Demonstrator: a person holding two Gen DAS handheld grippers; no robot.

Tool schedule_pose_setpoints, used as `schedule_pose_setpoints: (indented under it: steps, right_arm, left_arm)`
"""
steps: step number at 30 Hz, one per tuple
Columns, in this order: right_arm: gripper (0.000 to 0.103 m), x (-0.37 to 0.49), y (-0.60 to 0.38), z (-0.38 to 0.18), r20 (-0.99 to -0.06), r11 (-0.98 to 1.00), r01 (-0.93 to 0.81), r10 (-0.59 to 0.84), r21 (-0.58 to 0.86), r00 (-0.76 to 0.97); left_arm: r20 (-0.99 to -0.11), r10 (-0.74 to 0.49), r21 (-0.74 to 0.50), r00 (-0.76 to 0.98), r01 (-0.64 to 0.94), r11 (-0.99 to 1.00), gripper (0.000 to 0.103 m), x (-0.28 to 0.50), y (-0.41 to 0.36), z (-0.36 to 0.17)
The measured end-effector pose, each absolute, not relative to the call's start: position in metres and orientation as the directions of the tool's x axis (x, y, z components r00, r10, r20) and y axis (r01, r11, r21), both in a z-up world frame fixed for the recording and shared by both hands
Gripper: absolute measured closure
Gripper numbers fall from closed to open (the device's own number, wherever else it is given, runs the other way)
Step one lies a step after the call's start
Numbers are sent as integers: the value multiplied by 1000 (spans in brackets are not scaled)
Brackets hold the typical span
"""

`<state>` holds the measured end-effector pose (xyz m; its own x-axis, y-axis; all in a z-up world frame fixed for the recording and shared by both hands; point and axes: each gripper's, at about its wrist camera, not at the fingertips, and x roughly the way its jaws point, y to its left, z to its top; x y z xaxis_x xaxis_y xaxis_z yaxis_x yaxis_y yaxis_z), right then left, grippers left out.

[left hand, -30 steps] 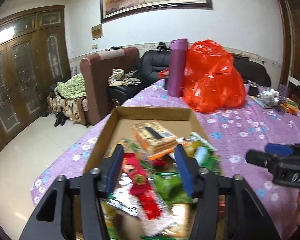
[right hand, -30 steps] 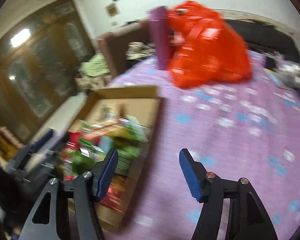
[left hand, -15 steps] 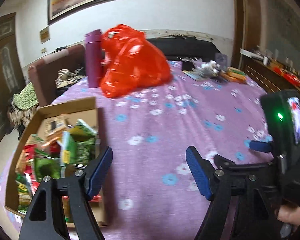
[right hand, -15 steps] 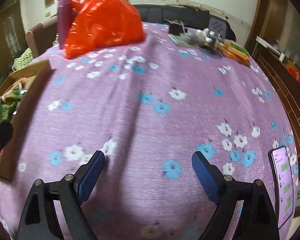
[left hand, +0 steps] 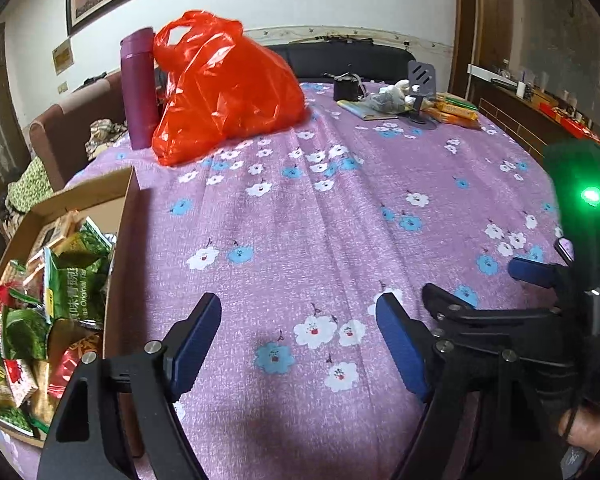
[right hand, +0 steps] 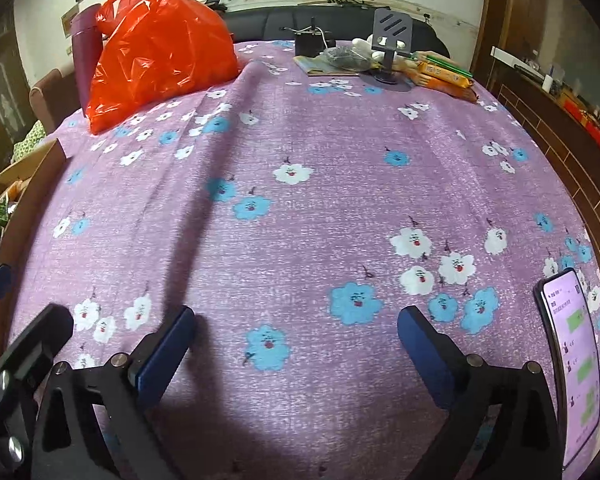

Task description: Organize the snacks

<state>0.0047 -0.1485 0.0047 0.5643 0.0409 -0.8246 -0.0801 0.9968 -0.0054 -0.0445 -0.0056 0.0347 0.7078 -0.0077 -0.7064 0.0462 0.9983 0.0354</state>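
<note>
A cardboard box [left hand: 124, 216] full of snack packets [left hand: 76, 280] sits at the table's left edge; its corner also shows in the right wrist view [right hand: 40, 160]. My left gripper [left hand: 298, 344] is open and empty over the purple flowered tablecloth, to the right of the box. My right gripper [right hand: 296, 352] is open and empty over the cloth; it shows at the right of the left wrist view [left hand: 532, 272]. Orange snack packs [right hand: 444, 74] lie at the far right of the table.
A red plastic bag [left hand: 220, 88] and a purple flask [left hand: 138, 88] stand at the back left. A black phone stand [right hand: 392, 40], a small black box and crumpled wrappers are at the back. A lit phone [right hand: 572, 356] lies at the near right edge.
Both grippers have swung right, away from the snack box, and now face the open cloth. The left gripper was over the packets and has opened wider.
</note>
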Motion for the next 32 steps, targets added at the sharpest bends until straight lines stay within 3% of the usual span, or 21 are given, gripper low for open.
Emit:
schedule_pose_setpoints:
  steps: [6,12,18,20,32]
  right_arm:
    - [1,3,-149,4,-819,997,-79,41,-6,572]
    - [1,3,-150,4,-819,997,-72,36,-6,572]
    - [1,3,-152,4,-819,998,-62,33,-3,572]
    - [1,4,-153,4,-819,998,-55,29,-3,573]
    - [1,4,-154,5,-819,999,-49,25,-4,573]
  left_arm:
    - [-762,-28,-21,646,19,1000,21,-28,8,24]
    - [-815,-49,-64,578,-6,998,11,-18,20,11]
    - [-816,-55,-61,575,9,998,7,-18,18,11]
    - [-818,-76,-74,570,26,997,1,-16,18,10]
    - [-820,-84,-78,567,35,996,0,-16,18,10]
